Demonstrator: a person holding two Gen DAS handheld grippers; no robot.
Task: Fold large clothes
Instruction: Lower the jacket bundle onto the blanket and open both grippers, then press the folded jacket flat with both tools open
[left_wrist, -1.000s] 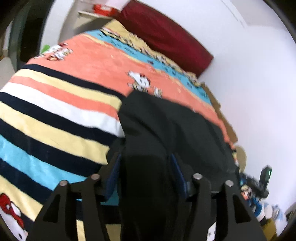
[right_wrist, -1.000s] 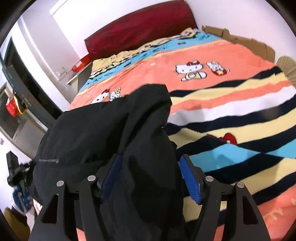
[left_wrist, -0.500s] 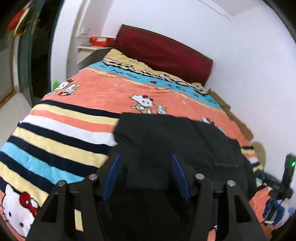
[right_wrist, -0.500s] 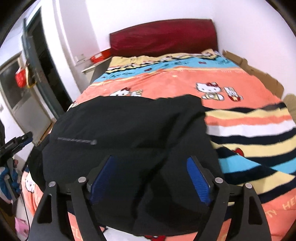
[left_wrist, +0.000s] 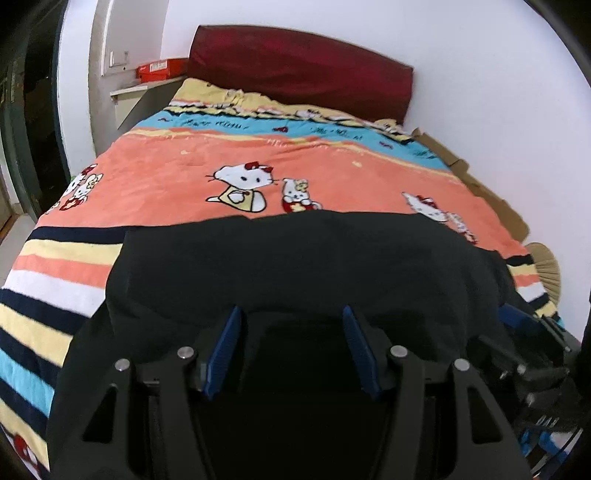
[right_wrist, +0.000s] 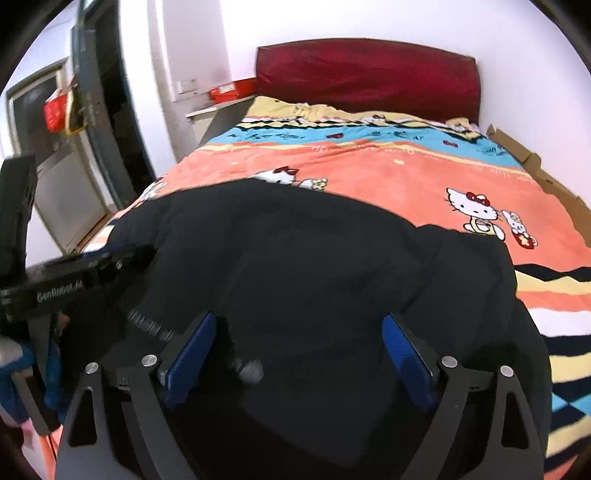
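Note:
A large black garment (left_wrist: 295, 266) lies spread across the near end of the bed, over the striped Hello Kitty blanket (left_wrist: 258, 158). It also fills the middle of the right wrist view (right_wrist: 295, 258). My left gripper (left_wrist: 291, 325) has its jaws apart just above the garment's near edge, with nothing between the blue pads. My right gripper (right_wrist: 299, 332) is open wide over the garment's near edge, empty. The left gripper's body (right_wrist: 74, 280) shows at the left of the right wrist view.
A dark red headboard (left_wrist: 299, 70) stands at the far end against the white wall. A small shelf with a red box (left_wrist: 159, 68) is at the far left. Cardboard (left_wrist: 480, 181) lines the bed's right side. A dark doorway (right_wrist: 107, 122) is left.
Both grippers let go of the black garment and opened, the right one wider. The garment went from bunched and lifted to lying spread flat across the bed. Both cameras swung level toward the headboard.

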